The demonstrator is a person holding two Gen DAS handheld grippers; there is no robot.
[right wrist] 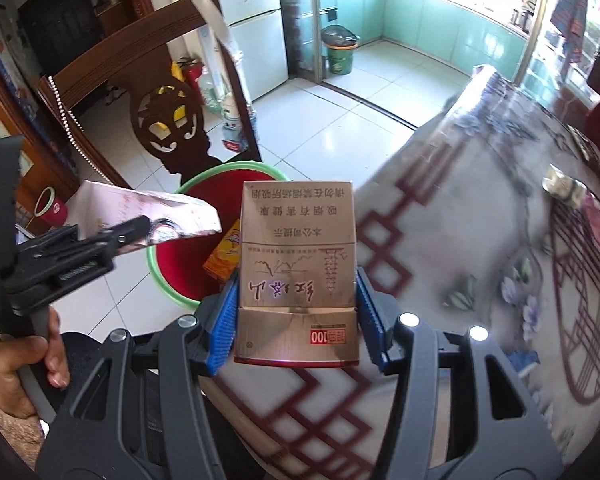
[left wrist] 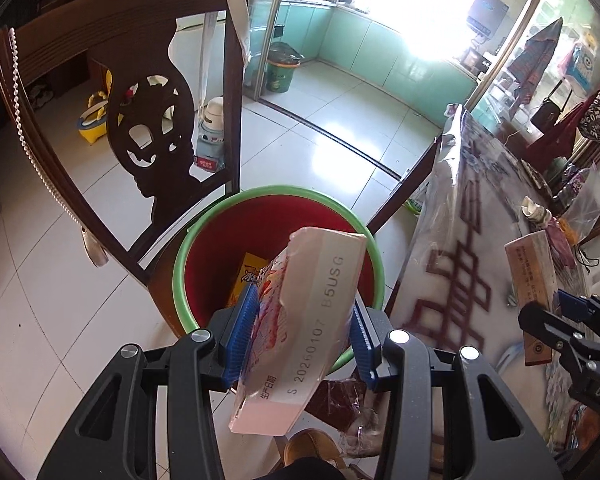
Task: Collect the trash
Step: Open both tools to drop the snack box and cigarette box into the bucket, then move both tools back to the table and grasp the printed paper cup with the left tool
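Left tool (left wrist: 304, 340) clamps a torn pink wrapper (left wrist: 300, 336) above the red bin (left wrist: 284, 220) beside the chair (left wrist: 140, 128). Right tool (right wrist: 296, 320) grips a cigarette pack (right wrist: 296, 280) at the edge of the surface (right wrist: 460, 248), near the bin.

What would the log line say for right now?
left claw: grips wrapper, over bin | right claw: grips cigarette box, near bin | bin: holds orange packet
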